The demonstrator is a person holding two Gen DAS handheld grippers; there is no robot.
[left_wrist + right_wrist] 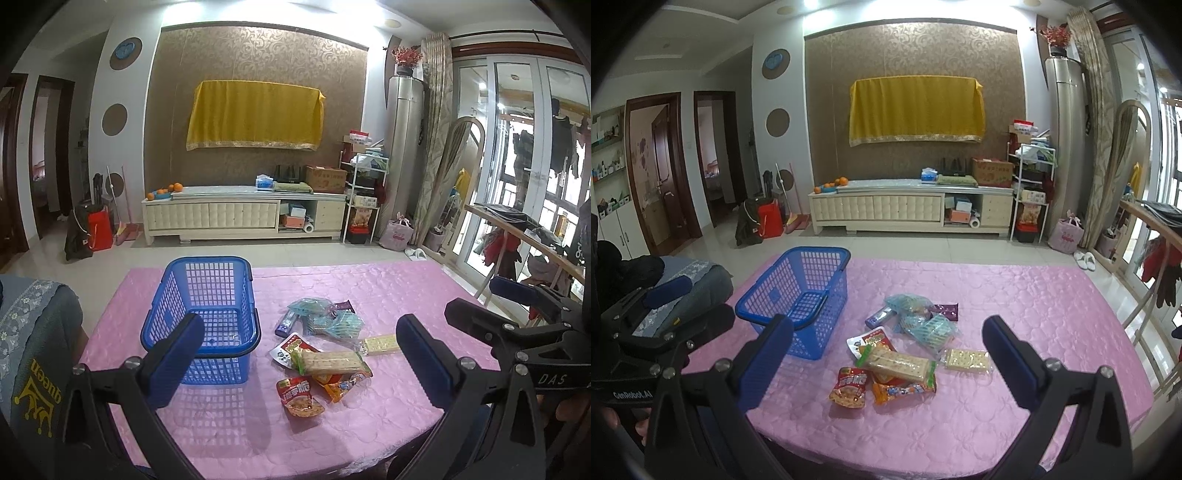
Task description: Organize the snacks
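I hold both grippers, left [299,354] and right [886,354], spread wide and empty; snack pile [901,347] sits mid-frame, blue basket [798,295] left of it.

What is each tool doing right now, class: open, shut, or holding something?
Left tool: open, holding nothing, above the table.
Right tool: open, holding nothing, above the snacks.

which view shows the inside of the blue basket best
The left wrist view. It looks down into the blue basket, so the mesh floor shows, with nothing in it, though one finger of the left gripper covers the near corner. The right wrist view sees the basket from the side, showing mostly its walls and a strip of floor.
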